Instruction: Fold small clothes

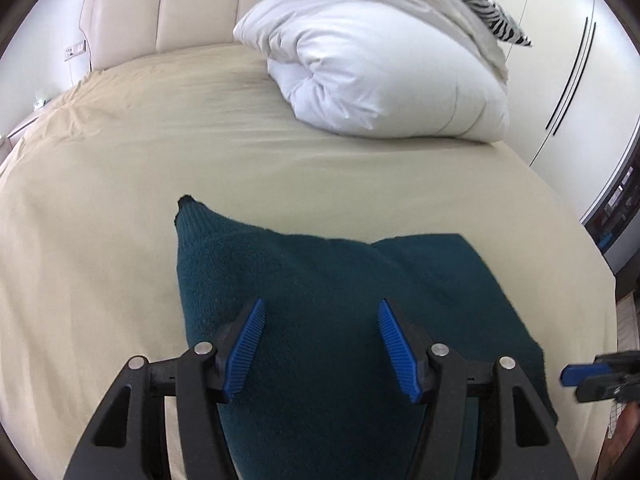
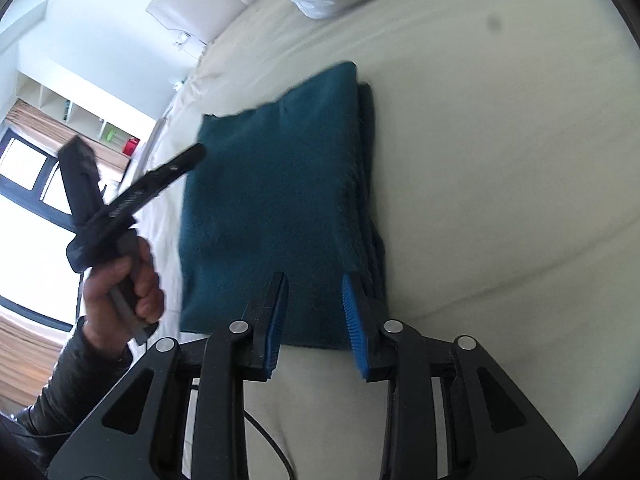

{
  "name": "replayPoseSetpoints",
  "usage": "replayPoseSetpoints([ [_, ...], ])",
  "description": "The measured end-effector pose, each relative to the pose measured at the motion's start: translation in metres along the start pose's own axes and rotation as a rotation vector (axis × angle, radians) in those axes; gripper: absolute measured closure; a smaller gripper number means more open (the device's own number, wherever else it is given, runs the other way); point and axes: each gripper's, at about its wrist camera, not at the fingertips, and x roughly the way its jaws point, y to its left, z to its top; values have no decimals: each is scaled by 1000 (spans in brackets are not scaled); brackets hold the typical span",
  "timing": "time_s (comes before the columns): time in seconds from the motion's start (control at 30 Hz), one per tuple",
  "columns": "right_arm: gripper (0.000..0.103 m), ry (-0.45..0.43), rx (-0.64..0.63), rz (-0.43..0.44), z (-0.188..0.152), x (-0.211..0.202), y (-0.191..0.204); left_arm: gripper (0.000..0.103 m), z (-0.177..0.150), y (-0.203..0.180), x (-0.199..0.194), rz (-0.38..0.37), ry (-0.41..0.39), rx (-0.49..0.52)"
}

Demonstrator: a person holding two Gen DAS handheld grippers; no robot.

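A dark teal knitted garment lies folded into a stacked rectangle on the beige bed sheet; it also shows in the right wrist view. One ribbed corner sticks up at its far left. My left gripper is open and empty, hovering over the garment's near part. My right gripper is open and empty, its fingers over the garment's near edge. The left gripper, held in a hand, shows at the garment's left side in the right wrist view. The right gripper's blue fingertip shows at the right edge of the left wrist view.
A bunched white duvet with a zebra-print pillow sits at the far right of the bed. A cream padded headboard stands behind. White wardrobe doors are on the right. Shelves and a window are beyond the bed's left side.
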Motion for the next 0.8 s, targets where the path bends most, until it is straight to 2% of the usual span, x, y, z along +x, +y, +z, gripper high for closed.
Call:
replayPoseSetpoints([
  [0.03,75,-3,-13,38,13,2,7,40,-1,5,10,2,32,-16],
  [0.13,75,-6,-7,133,60,25,16,38,-10,22,17,-42,19,-92],
  [0.23,75,-1,81,173,106,60,8,38,-13,22,19,-35,12,-72],
  [0.3,75,8,137,174,126,83,-3,37,-14,21,22,-26,15,-54],
  [0.37,75,20,229,97,141,110,-25,36,-14,23,26,-33,24,-54],
  [0.4,78,17,255,74,143,119,-36,36,-14,25,27,-42,26,-59],
  [0.47,86,-6,283,121,143,122,-51,36,-15,25,28,-48,24,-58],
  [0.5,94,-15,288,121,142,122,-55,35,-16,25,28,-46,20,-53],
  [0.6,94,-57,276,101,137,104,-54,36,-15,26,23,-60,10,-68],
  [0.63,86,-80,262,91,134,92,-48,36,-16,27,20,-68,4,-75],
  [0.7,86,-122,202,150,123,67,-26,36,-18,28,15,-71,-1,-84],
  [0.73,86,-111,156,196,114,58,-12,36,-19,27,14,-66,-5,-80],
  [0.8,85,-70,80,209,94,51,7,36,-20,26,12,-60,-11,-76],
])
